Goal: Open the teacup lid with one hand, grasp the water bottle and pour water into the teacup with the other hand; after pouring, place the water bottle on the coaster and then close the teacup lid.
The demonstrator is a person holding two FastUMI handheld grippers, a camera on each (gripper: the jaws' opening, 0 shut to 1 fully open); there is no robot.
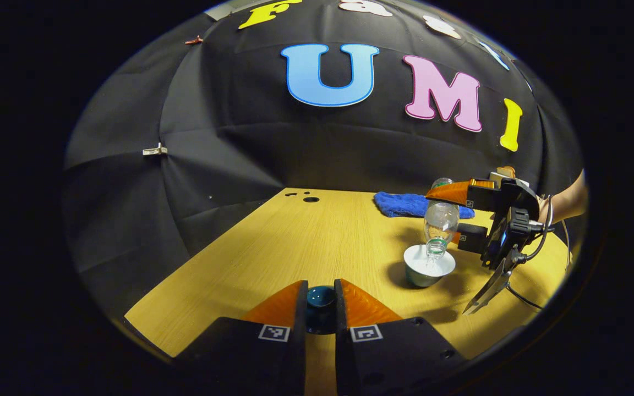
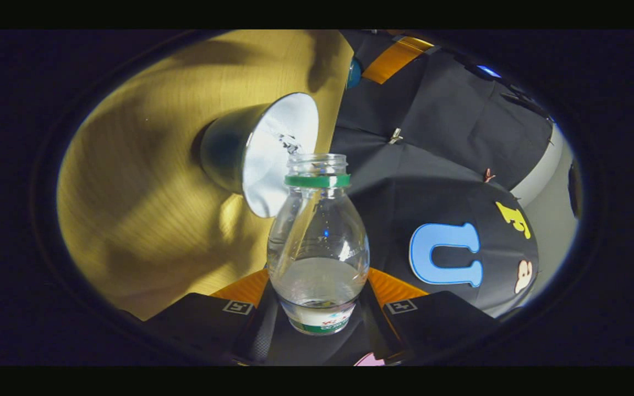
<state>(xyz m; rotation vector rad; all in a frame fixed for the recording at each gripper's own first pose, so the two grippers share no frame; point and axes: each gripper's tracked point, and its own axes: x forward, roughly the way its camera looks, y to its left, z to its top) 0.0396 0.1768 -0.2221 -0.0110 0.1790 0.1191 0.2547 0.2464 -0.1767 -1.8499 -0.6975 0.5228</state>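
Left gripper view: right gripper (image 1: 449, 217) pinches the tipped water bottle (image 1: 441, 220) over the teacup (image 1: 428, 265); left gripper (image 1: 320, 305) pinches the teal lid (image 1: 320, 300), bare tabletop (image 1: 295, 242) beside the teacup.

The teacup lid (image 1: 320, 300), low in the centre of the left gripper view, is largely covered by the left gripper (image 1: 320, 308) fingers; only its dark blue top shows. In the right gripper view, the water bottle (image 2: 318, 242) base is hidden between the right gripper (image 2: 317, 308) fingers at bottom centre. At centre right of the left gripper view, the blue cloth (image 1: 405, 204) is partly hidden behind the bottle.
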